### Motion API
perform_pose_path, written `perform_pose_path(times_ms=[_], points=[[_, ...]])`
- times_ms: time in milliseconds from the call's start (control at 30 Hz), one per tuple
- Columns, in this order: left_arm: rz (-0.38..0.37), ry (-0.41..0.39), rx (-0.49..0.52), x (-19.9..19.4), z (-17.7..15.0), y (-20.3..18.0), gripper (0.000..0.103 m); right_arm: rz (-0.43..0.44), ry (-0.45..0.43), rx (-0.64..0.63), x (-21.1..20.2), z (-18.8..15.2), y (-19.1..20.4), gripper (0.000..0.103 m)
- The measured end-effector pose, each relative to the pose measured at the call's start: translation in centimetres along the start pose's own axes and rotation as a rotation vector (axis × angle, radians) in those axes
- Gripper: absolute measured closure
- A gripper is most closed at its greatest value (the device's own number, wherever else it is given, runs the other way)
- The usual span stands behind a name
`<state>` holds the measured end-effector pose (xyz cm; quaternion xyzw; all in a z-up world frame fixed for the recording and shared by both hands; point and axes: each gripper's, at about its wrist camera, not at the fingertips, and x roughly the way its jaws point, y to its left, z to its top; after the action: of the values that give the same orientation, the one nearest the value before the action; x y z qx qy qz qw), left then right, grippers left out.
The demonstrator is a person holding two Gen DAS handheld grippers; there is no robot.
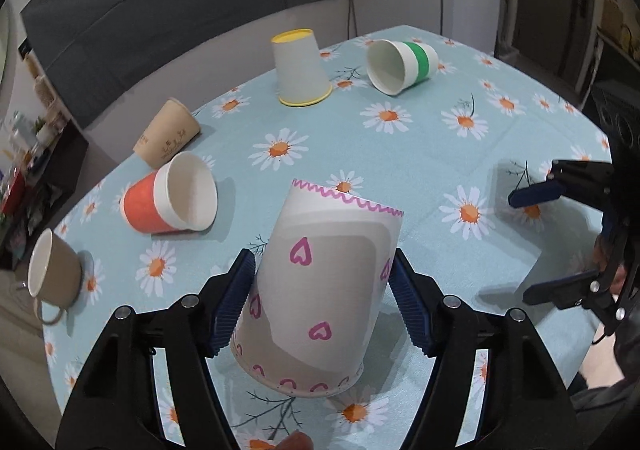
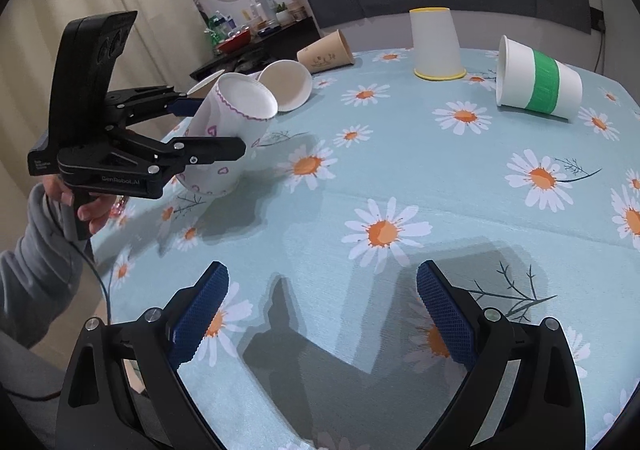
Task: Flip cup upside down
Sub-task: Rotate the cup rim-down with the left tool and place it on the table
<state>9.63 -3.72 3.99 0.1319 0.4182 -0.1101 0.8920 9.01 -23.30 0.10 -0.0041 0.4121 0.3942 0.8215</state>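
Note:
A white paper cup with pink hearts (image 1: 320,282) stands mouth down, tilted, its rim on the daisy tablecloth (image 1: 400,146). My left gripper (image 1: 322,270) has its blue pads on both sides of the cup and is shut on it. In the right wrist view the same cup (image 2: 228,138) shows at the left, base up, held by the left gripper (image 2: 208,126). My right gripper (image 2: 322,290) is open and empty above the cloth; it also shows in the left wrist view (image 1: 524,246) at the right.
A yellow-rimmed cup (image 1: 300,68) stands upside down at the back. A green-banded cup (image 1: 400,64), an orange cup (image 1: 172,202), a tan printed cup (image 1: 168,134) and a tan mug (image 1: 52,274) lie on their sides. The table edge runs along the left.

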Motion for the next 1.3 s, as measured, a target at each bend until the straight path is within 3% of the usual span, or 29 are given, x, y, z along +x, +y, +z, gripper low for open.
perform_pose_path(times_ms=[133,433,667,767,967,1300], points=[[-0.007,-0.049,-0.132,-0.7,-1.4,0.7,0.035,0.002,-0.007,-0.005,0.1,0.1,0.6,0.012],[-0.024,-0.200,-0.273,-3.1,-5.4,0.3,0.035,-0.003,0.001,-0.050,0.1,0.2,2.5,0.012],[-0.018,-0.216,-0.270,-3.7,-7.4,-0.4,0.034,-0.033,0.000,-0.071,0.3,-0.2,3.6,0.012],[-0.020,-0.207,-0.270,-3.7,-8.0,-0.5,0.016,-0.034,0.001,-0.072,0.5,-0.4,4.0,0.012],[-0.009,-0.220,-0.262,-4.8,-9.0,-0.7,0.006,-0.026,-0.021,-0.080,0.4,-0.6,5.1,0.012],[0.050,-0.220,-0.246,-5.7,-11.8,0.1,0.006,-0.036,-0.054,-0.072,0.7,-0.9,6.4,0.009]])
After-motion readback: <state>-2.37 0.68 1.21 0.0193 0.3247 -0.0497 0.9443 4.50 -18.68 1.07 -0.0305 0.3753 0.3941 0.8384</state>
